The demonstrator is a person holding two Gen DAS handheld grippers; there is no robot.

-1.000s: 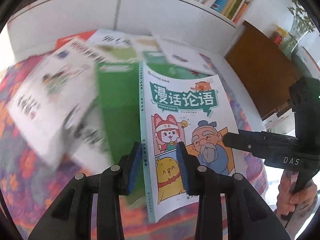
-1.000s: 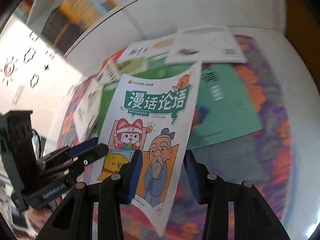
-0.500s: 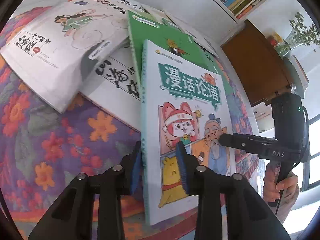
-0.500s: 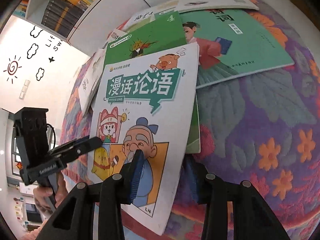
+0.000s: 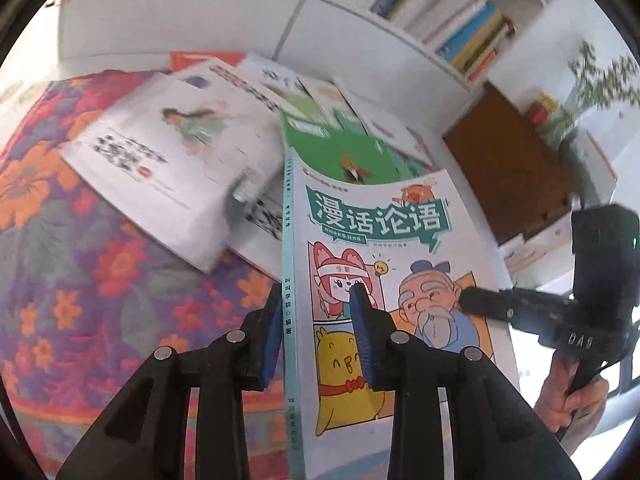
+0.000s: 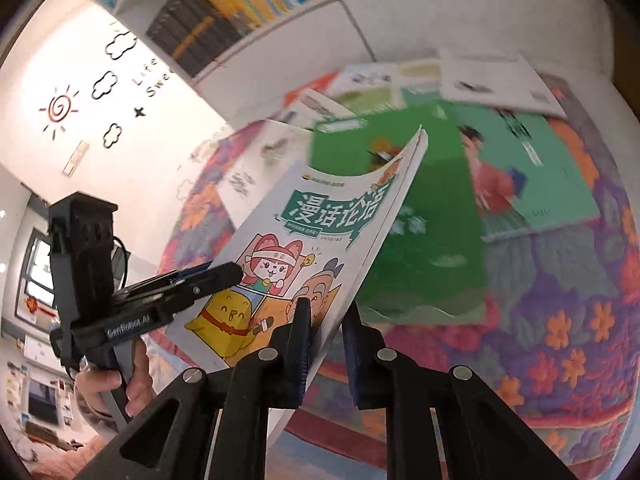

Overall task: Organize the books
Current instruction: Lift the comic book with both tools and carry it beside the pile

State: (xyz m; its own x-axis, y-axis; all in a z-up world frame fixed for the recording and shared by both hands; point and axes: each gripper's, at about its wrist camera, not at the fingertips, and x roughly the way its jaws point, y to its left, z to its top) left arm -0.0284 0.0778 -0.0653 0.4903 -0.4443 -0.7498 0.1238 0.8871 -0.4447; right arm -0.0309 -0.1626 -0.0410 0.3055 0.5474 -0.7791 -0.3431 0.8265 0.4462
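Observation:
A white comic book with a teal title banner and cartoon figures hangs tilted above the pile, its far corner curled up. My left gripper is shut on its spine edge, one blue pad under it and one on the cover. From the other side my right gripper is closing its jaws on the book's open edge, which lies pinched between the pads. Each gripper shows in the other's view: the right one's fingertips lie over the old man's face, the left one's fingertips over the yellow figure.
Several books lie spread on a floral cloth: a green one under the lifted book, a white one to the left, a teal one to the right. A bookshelf runs behind; a brown cabinet stands at the right.
The comic book has come up off the pile and tilted, its far corner now curling. The right gripper's jaws have narrowed onto its edge. Both views have swung up toward the shelf.

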